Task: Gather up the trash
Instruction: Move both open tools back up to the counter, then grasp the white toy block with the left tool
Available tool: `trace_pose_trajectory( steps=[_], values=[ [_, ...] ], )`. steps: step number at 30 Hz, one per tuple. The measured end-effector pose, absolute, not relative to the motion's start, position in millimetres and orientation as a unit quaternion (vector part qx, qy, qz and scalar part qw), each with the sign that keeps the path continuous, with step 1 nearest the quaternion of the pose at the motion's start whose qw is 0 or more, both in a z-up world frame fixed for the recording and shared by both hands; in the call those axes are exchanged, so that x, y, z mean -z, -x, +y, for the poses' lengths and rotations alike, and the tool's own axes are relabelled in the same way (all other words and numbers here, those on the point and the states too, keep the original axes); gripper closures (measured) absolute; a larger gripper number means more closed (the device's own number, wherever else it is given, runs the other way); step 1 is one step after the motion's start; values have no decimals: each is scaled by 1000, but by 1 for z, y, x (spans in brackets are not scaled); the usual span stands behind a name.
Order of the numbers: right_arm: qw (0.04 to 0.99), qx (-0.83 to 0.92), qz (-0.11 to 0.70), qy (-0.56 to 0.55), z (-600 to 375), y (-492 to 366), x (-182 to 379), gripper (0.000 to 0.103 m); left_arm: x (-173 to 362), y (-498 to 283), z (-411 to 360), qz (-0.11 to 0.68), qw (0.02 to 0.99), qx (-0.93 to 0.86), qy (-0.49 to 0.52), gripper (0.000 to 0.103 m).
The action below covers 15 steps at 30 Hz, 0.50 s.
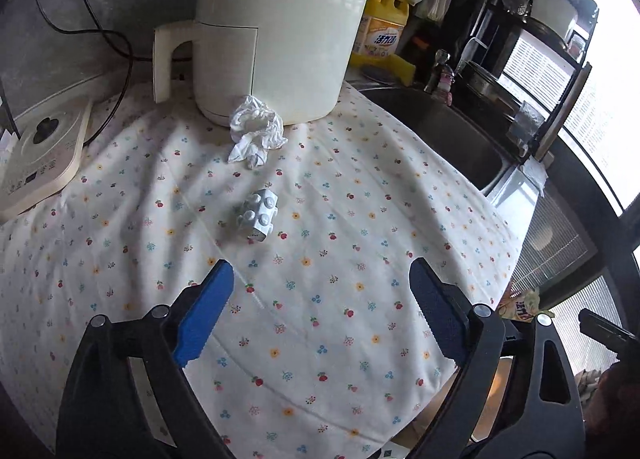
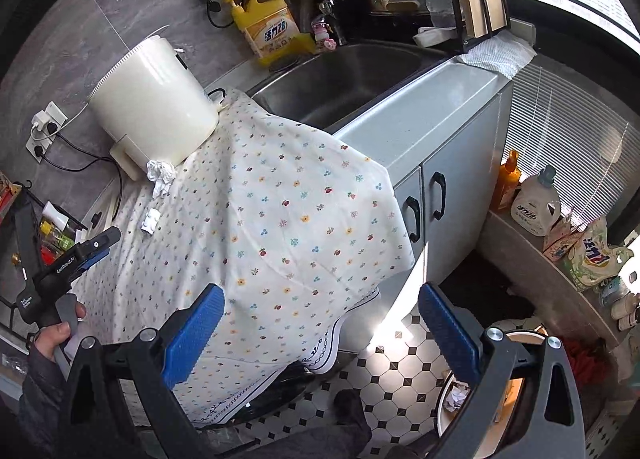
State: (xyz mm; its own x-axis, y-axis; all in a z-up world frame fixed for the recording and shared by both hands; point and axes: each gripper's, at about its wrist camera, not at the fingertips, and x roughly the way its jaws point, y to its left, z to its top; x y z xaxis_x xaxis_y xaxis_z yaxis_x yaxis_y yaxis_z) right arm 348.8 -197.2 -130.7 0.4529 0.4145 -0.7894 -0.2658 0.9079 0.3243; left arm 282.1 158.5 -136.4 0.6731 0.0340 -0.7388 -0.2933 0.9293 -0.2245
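- Nearest the lens, left gripper [image 1: 322, 279] gapes wide, nothing between its two blue pads; right gripper [image 2: 322, 305] likewise spread and empty.
- One blister pack [image 1: 259, 216] lies on the floral cloth [image 1: 360, 219] toward 11 o'clock, long axis running 11 to 5.
- One crumpled tissue [image 1: 256, 131] beyond, touching the cream kettle [image 1: 280, 27].
- Bin [image 2: 448, 407] at 4 o'clock, right view, paper inside.

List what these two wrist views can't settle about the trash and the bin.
- Bin, right wrist view: mostly hidden behind the right tool; contents barely visible.
- Crumpled tissue, left wrist view: contact with the kettle unclear.
- White blister pack: label too small to read.
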Motion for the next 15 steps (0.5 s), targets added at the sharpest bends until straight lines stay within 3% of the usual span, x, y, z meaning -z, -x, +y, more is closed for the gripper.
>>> trace_pose_trajectory(
  steps=[8, 11, 15],
  values=[
    [854, -198, 476, -69, -132, -363, 131, 8, 159, -304, 210, 410, 892, -75, 176, 34],
    [852, -198, 479, -69, -113, -365, 130, 8, 169, -315, 221, 424, 886, -66, 177, 48],
    [852, -199, 482, -49, -95, -365, 129, 8, 177, -325, 224, 434, 883, -52, 172, 50]
  ],
)
